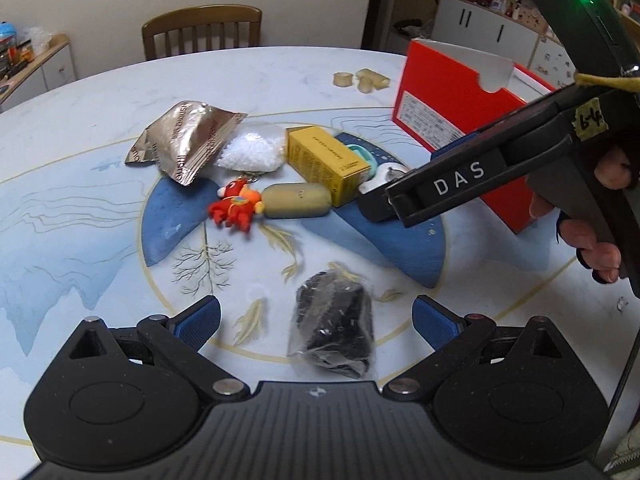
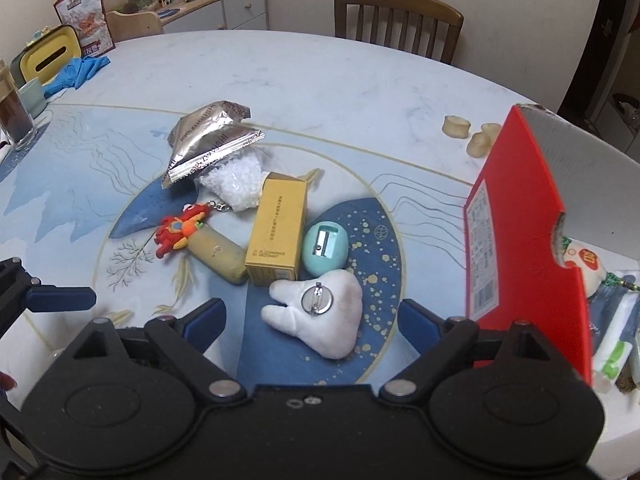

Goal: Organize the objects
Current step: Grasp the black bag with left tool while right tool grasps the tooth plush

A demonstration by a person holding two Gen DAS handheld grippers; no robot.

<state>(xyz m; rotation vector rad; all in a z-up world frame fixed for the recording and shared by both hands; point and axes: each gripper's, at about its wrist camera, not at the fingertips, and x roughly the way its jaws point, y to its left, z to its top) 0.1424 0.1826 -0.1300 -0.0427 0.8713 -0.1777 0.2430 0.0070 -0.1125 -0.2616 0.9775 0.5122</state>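
Observation:
My left gripper (image 1: 316, 320) is open just above the table, and a black item in a clear bag (image 1: 334, 328) lies between its blue pads without touching them. My right gripper (image 2: 312, 320) is open around a white tooth-shaped plush (image 2: 320, 316) with a metal pin on it. Beyond the plush lie a teal egg-shaped sharpener (image 2: 324, 246), a yellow box (image 2: 278, 228), an olive oblong case (image 2: 218, 258), a red keychain figure (image 2: 180, 230), a bag of white beads (image 2: 236, 184) and a silver foil packet (image 2: 212, 140). An open red box (image 2: 516, 232) stands at the right with several items inside.
Beige round pieces (image 2: 476, 136) lie on the round marble-patterned table (image 2: 320, 80) behind the red box. A wooden chair (image 2: 400, 24) stands at the far edge. A yellow tissue box (image 2: 46, 58), a blue cloth (image 2: 78, 74) and a glass (image 2: 16, 120) sit at the far left.

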